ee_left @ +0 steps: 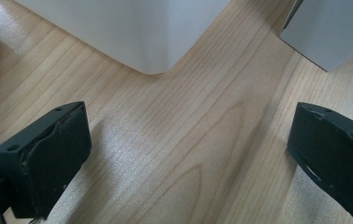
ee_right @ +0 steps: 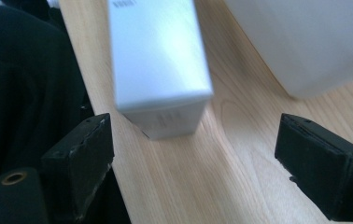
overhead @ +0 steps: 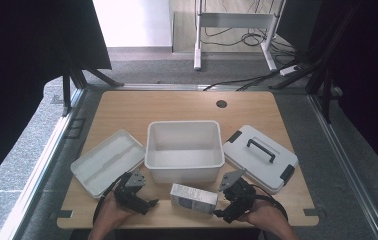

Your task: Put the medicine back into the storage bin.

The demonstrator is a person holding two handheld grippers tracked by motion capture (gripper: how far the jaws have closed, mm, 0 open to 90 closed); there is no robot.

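A small white carton point(overhead: 193, 197) lies on its side near the front edge of the wooden table point(overhead: 127, 107), between my two grippers. In the right gripper view the carton point(ee_right: 158, 60) lies just ahead of the jaws, end on and blurred. My right gripper point(overhead: 219, 213) point(ee_right: 207, 163) is open and the carton is not between its pads. At the carton's left, my left gripper point(overhead: 152, 202) point(ee_left: 188, 158) is open over bare wood, with the carton's corner point(ee_left: 328, 32) at upper right.
An empty white bin point(overhead: 184, 150) point(ee_left: 132, 32) point(ee_right: 305, 42) stands mid-table behind the carton. Its lid with a black handle point(overhead: 259, 156) lies to the right and a shallow white tray point(overhead: 108, 161) to the left. Dark clothing point(ee_right: 20, 93) lies beyond the table's front edge.
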